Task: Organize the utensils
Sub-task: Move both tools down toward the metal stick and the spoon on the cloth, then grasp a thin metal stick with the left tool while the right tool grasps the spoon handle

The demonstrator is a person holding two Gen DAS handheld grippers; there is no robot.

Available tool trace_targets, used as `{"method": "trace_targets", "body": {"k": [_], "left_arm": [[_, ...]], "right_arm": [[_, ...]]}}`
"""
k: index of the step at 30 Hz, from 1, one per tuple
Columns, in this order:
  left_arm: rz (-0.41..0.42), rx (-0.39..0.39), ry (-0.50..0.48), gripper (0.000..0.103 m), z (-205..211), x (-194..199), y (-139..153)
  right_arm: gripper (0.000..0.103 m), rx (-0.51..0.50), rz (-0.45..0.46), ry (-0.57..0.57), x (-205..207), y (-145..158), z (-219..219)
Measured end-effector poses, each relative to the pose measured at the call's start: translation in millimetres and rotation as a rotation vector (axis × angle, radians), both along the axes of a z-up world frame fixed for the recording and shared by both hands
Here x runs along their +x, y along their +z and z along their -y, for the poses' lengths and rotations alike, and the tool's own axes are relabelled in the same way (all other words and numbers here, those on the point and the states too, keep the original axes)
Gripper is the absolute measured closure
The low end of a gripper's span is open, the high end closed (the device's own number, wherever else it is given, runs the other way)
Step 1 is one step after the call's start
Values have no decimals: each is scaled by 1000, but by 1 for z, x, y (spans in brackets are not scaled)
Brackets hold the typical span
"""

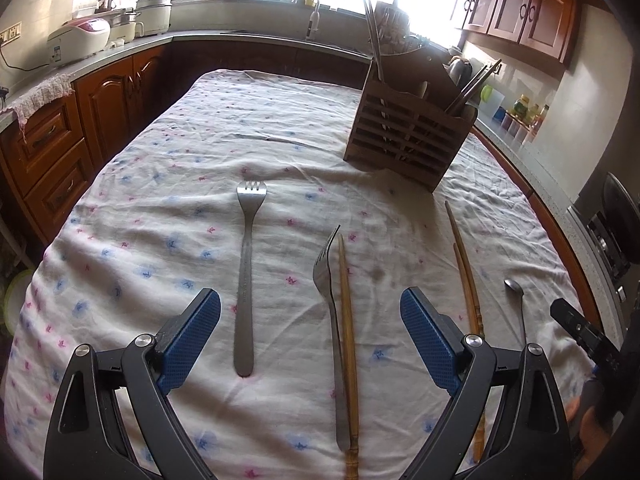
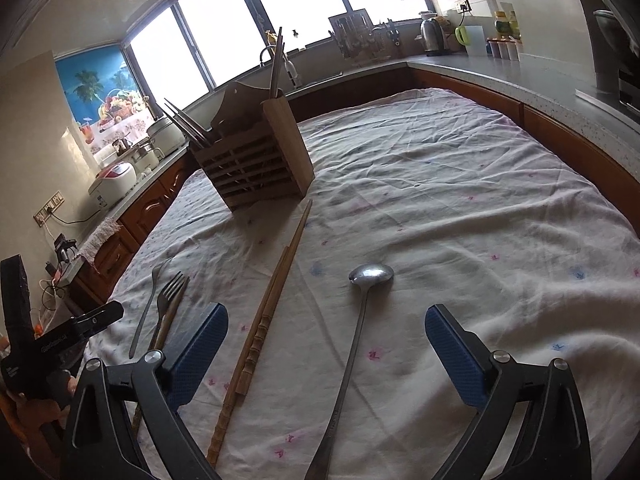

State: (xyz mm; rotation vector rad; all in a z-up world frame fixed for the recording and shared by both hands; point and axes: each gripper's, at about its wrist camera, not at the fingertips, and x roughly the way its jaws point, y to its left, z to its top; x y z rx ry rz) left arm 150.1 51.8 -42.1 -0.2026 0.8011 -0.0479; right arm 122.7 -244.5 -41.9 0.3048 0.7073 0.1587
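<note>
On a flowered tablecloth (image 1: 168, 168) lie loose utensils. My left gripper (image 1: 310, 306) is open above a steel fork (image 1: 248, 276) and a second fork (image 1: 329, 300) beside a wooden chopstick (image 1: 347, 328); nothing is between its pads. Two more wooden chopsticks (image 1: 464, 268) and a spoon (image 1: 516, 296) lie to the right. My right gripper (image 2: 326, 322) is open over the long spoon (image 2: 360, 320), whose handle runs between its fingers without touching them. The chopstick pair (image 2: 276, 300) lies just left of it. A slatted wooden utensil holder (image 1: 408, 136) (image 2: 256, 164) stands farther back, holding chopsticks.
Kitchen counters with wooden cabinets (image 1: 108, 96) surround the table. A rice cooker (image 1: 78, 40) and pots stand at the left, a kettle (image 2: 434, 34) and jars at the right. The other gripper's body (image 2: 60, 336) shows at the left edge of the right wrist view.
</note>
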Motion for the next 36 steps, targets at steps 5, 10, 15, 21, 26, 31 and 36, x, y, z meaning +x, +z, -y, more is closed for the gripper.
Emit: {"method": "trace_targets", "body": {"k": [5,10,15,21,26,31,36], "left_arm": [[-39,13,-17,18,3,17,-6],[-80,52,-46,42,10,39,-12],[-125,79,-74,56,14,61,-19],[-190,147,-122,75,25,79,-29],[-203,179,-146,93,30,84,-34],[-194,154,-155,99,27,87,-32],[-158,100,-142,99,19,80,-20]], "right_arm": [[33,-31,-57,-15,16,-4,3],[47,-52,-108,-7,28,-12,2],[58,-62,-140,-5,37,-17,3],[73,-71,-185,17,48,-23,3],[81,-85,-204,34,55,-27,2],[98,-57,-207,46,60,-29,5],[99,-23,-184,68,57,-24,4]]}}
